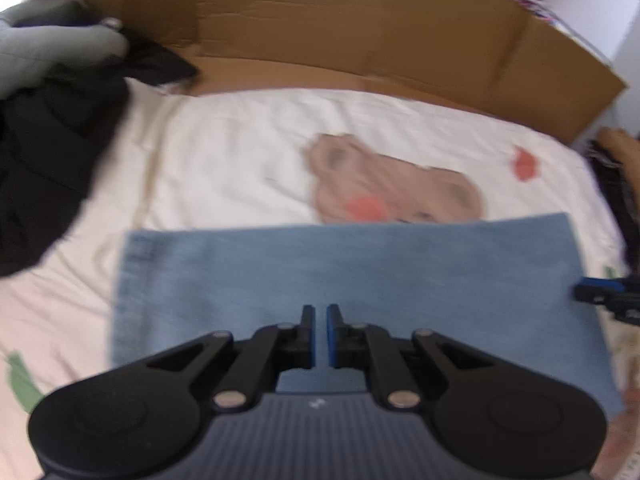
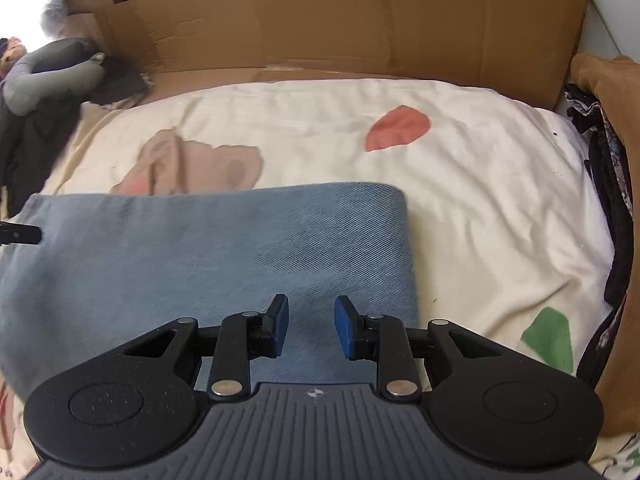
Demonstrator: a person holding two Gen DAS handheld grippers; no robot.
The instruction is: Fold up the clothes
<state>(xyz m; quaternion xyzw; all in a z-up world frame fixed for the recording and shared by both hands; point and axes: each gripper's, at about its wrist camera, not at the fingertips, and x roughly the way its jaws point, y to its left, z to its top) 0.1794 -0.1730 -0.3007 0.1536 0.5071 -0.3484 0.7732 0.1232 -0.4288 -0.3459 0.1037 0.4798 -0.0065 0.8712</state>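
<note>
Folded blue denim piece lying flat on the cream printed bedsheet, in front of the cardboard backing. Looks like heavy, fairly stiff cloth: holds a crease, not slippery, not fragile, but thick at 2+ layers. Best grabbed at a corner or along the hemmed edge (left side in the left wrist view), pinching all layers.

Left gripper above the denim, jaws nearly closed, nothing between them. Right gripper also over the denim, jaws partly apart, empty. Contact with cloth: cannot tell. Dark clothes pile well off to the left.
</note>
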